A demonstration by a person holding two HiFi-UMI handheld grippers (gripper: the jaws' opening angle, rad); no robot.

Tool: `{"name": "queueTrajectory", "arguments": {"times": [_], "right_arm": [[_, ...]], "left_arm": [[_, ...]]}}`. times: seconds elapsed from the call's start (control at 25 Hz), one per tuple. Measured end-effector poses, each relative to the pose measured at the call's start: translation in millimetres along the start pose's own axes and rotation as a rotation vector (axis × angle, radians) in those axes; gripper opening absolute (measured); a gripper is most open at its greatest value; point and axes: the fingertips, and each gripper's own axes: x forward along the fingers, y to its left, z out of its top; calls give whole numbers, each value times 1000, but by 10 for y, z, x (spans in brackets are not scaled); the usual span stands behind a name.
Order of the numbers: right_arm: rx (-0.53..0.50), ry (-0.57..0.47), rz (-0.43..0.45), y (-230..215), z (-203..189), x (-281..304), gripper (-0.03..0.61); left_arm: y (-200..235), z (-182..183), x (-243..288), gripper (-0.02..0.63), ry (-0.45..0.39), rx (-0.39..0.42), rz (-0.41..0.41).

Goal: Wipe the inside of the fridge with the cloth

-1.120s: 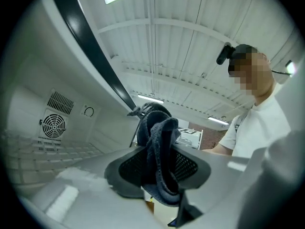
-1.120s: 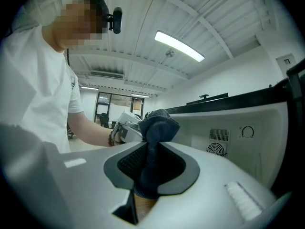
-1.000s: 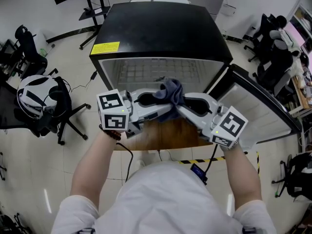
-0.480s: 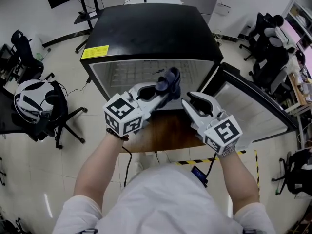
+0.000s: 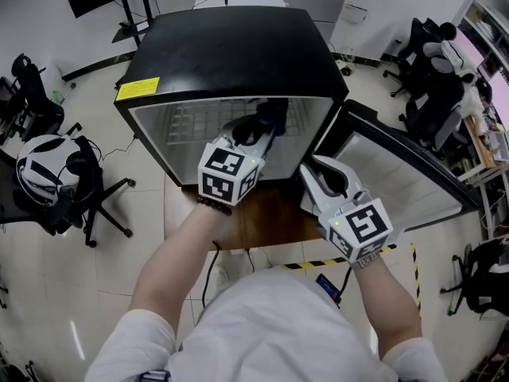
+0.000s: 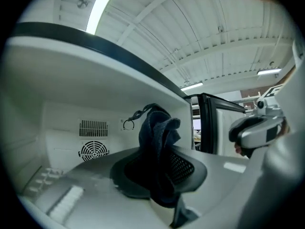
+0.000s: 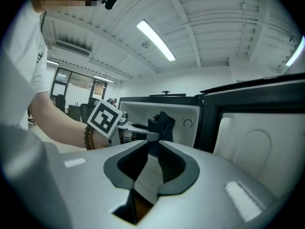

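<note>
1. I am looking down from the head camera at one small black-topped fridge [image 5: 231, 46]. Its one door [image 5: 398, 173] is swung wide to the right, which I judge is so that both tools can reach the white interior.
2. There is one cloth [image 6: 159, 128], dark blue and bunched. It is at the mouth of the fridge, just inside the upper edge of the opening and towards the right side.
3. The left gripper [image 5: 262, 130] is clamped on the cloth. Its pads pinch the lower part, and a loose fold stands up beyond the tips. I think it is held this way so that soft fabric, not the jaws, meets the fridge wall first.
4. The cloth is not yet touching any inner surface that I can see. The far wall, with one round fan grille [image 6: 93, 150] and one slatted vent [image 6: 93, 127] above it, is well beyond the cloth.
5. The right gripper [image 5: 316, 168] is outside the fridge, near the door hinge and to the right of the left one. Its jaws have just been closing and now stand a narrow gap apart with nothing between them. I judge that it is held back to leave the opening to the hand with the cloth.
6. Counted: two grippers, one cloth, one fridge, one open door, and one wire shelf [image 5: 199, 118] inside. A yellow label [image 5: 137, 89] is on the fridge top at the left.
7. My reading is that wiping has not begun and that the cloth is being carried in.
</note>
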Motion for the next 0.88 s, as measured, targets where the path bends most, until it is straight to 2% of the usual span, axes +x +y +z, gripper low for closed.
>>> {"name": "queueTrajectory", "arguments": {"times": [0.24,0.48,0.88], "right_arm": [[-12,-1,-1,-22,3,-112,35],[-22,0,14,-15,-16,-216,28],[-38,1,38,-50,-48,-326,23]], "left_arm": [[97,-20,328,80,18,-18,88],[163,8,663,80,44,-1,130],[377,-55,1095,80,57,-46,226]]}}
